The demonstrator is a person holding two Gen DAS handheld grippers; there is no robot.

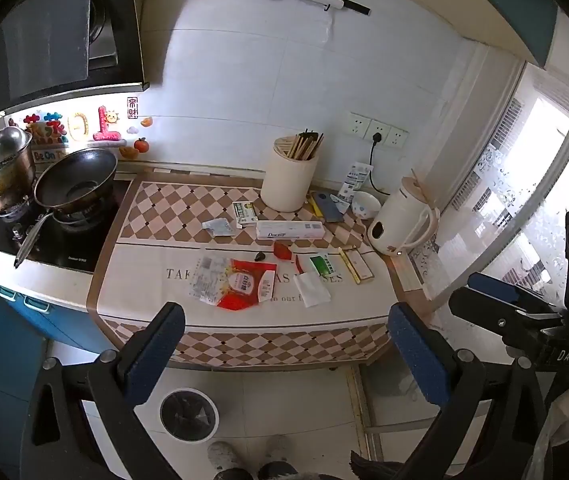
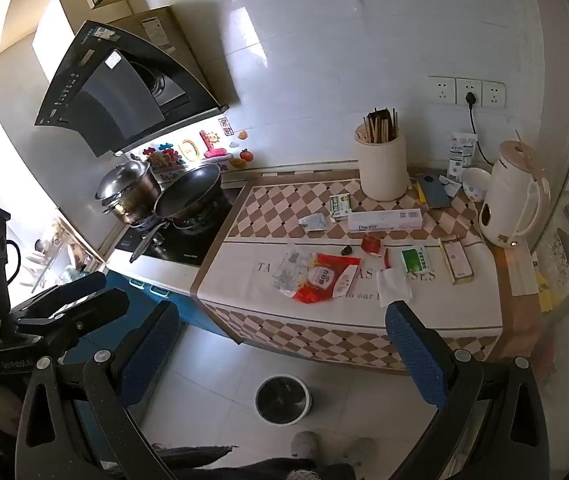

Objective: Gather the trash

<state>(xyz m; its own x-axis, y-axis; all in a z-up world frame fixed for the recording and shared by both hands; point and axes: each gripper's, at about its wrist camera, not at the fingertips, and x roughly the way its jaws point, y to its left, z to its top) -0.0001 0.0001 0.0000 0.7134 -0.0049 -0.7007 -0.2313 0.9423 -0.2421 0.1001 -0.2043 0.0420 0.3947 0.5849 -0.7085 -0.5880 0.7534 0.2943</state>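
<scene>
Trash lay scattered over the cloth-covered surface [image 1: 132, 304]: a red and white wrapper [image 1: 244, 282] toward the front edge, a crumpled clear wrapper [image 1: 206, 276] touching its left side, a white tissue [image 1: 311, 290] to its right, a green sachet [image 1: 323, 265] beyond the tissue, a small red packet [image 1: 283, 250], and a torn pale packet [image 1: 217, 227] farther back. A long white box [image 1: 290, 230] and a slim yellow-edged box [image 1: 358, 265] sat among them; whether those counted as rubbish I could not tell.

Nothing looked collected yet. The lined trash bin [image 1: 189, 414] stood on the floor in front of the surface, and I could not make out anything inside its dark liner. Every piece seemed left to do.

The left hand-held gripper [image 1: 284, 350] hung back from the front edge, jaws spread wide with nothing between them. The right hand-held gripper [image 2: 280, 350] was likewise wide and empty, tilted down toward the litter.

A small dark lump [image 1: 260, 256] near the red packet was too small to identify. Only the person's shoes showed at the bottom edge.
</scene>
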